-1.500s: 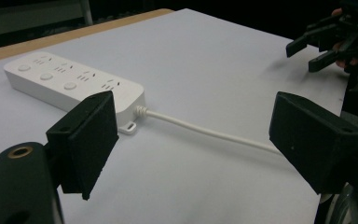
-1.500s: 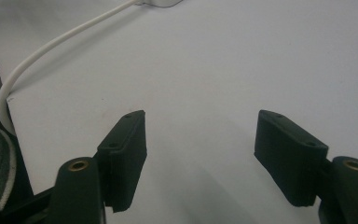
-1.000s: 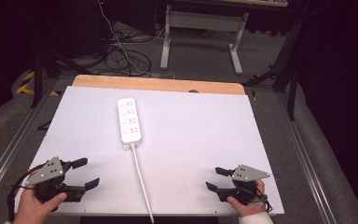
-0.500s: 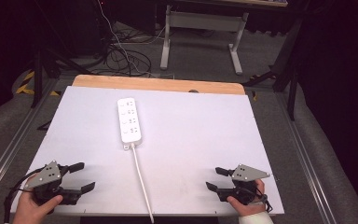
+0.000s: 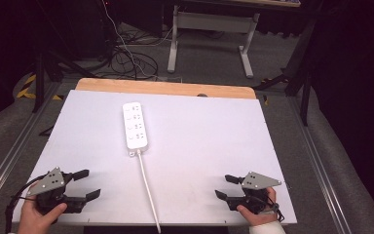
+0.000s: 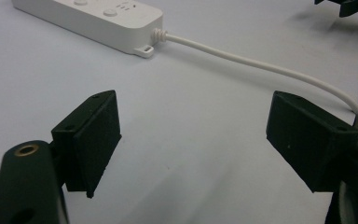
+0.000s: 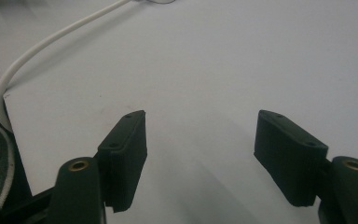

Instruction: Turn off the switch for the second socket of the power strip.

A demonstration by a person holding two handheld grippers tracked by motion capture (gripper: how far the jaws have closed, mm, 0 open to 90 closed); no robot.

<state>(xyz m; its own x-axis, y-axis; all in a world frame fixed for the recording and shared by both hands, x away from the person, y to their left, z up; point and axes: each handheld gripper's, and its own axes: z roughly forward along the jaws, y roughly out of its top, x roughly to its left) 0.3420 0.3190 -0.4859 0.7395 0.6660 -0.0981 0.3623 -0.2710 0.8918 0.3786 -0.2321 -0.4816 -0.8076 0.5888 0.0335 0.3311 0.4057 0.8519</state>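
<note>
While both spread at near edge | left hand-held gripper; right hand-held gripper; power strip well apart

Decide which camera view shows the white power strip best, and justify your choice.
The high view: the whole power strip lies flat on the white table, sockets up, its cord running to the near edge. The left gripper view catches just its cord end, close up. The right gripper view shows cord alone.
</note>
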